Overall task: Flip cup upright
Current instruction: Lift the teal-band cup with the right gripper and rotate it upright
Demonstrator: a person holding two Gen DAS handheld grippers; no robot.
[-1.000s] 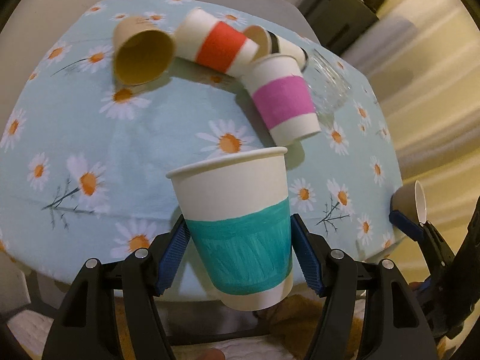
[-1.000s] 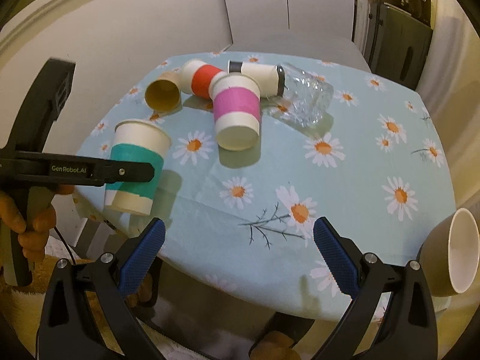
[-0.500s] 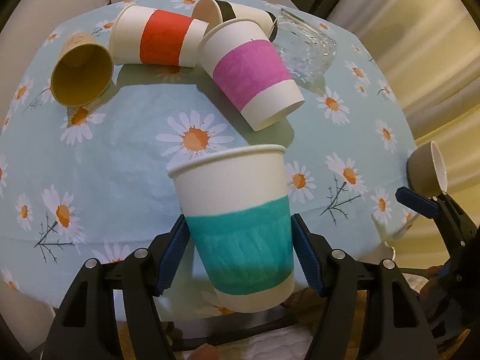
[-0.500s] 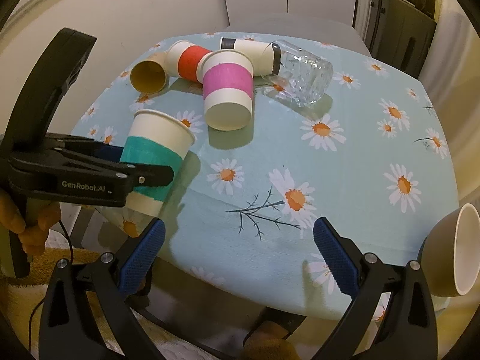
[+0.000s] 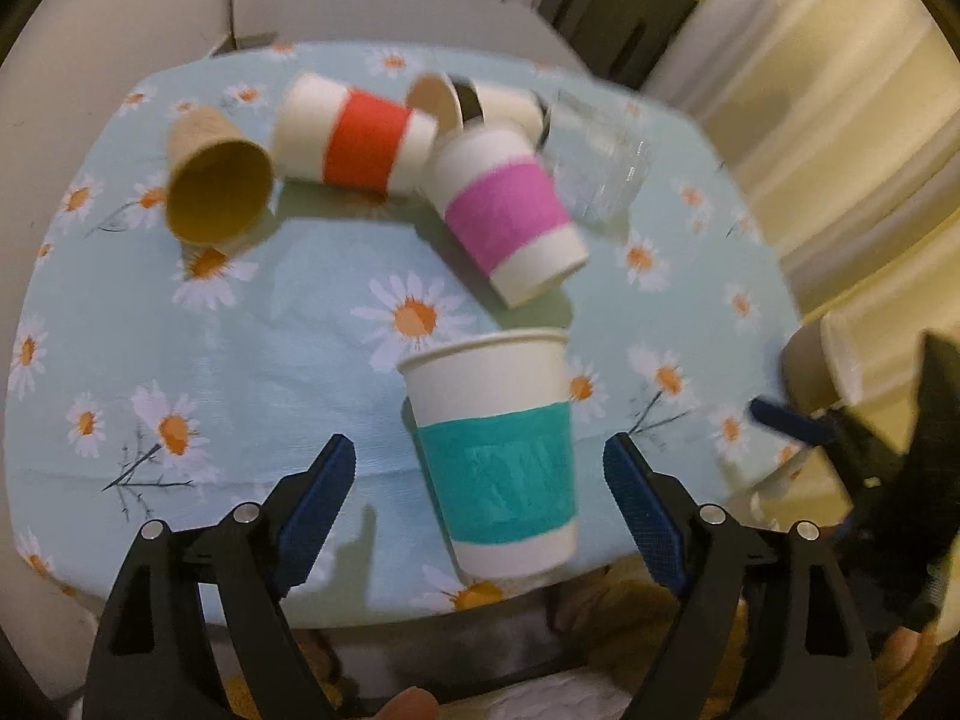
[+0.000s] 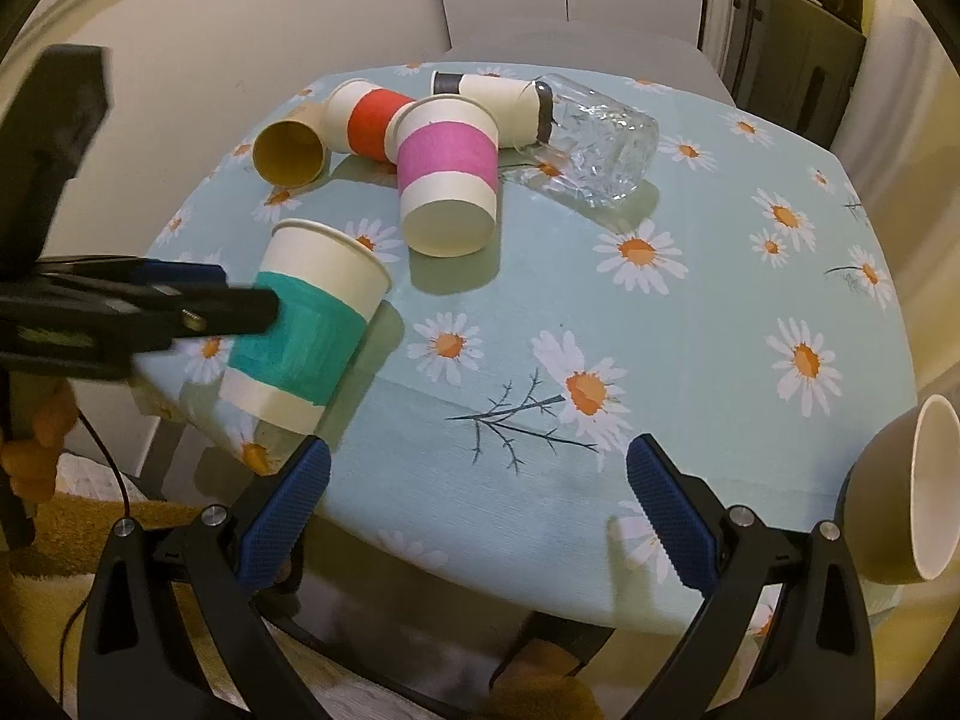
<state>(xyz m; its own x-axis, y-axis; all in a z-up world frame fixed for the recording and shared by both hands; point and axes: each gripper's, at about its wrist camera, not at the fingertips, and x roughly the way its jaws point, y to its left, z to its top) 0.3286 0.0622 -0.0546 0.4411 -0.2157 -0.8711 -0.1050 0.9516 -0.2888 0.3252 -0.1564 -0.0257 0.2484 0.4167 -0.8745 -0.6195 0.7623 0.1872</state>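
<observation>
A white paper cup with a teal band (image 5: 495, 468) stands mouth up near the table's front edge, tilted a little; it also shows in the right wrist view (image 6: 306, 324). My left gripper (image 5: 480, 480) is open, its fingers apart on either side of the cup and not touching it. My right gripper (image 6: 477, 510) is open and empty above the table's near edge. Behind lie a pink-banded cup (image 5: 510, 210), a red-banded cup (image 5: 354, 138), a brown cup (image 5: 216, 186) and a black-banded cup (image 6: 498, 102), all on their sides.
A clear glass jar (image 6: 600, 144) lies on its side at the back. A tan cup (image 6: 900, 498) sits at the right edge of the right wrist view, beside the gripper. The daisy tablecloth (image 6: 690, 330) covers the table; its front edge is close.
My left gripper has opened and let go of the teal cup, which now rests on the table. The left view has shifted, so the cup sits right of centre.
</observation>
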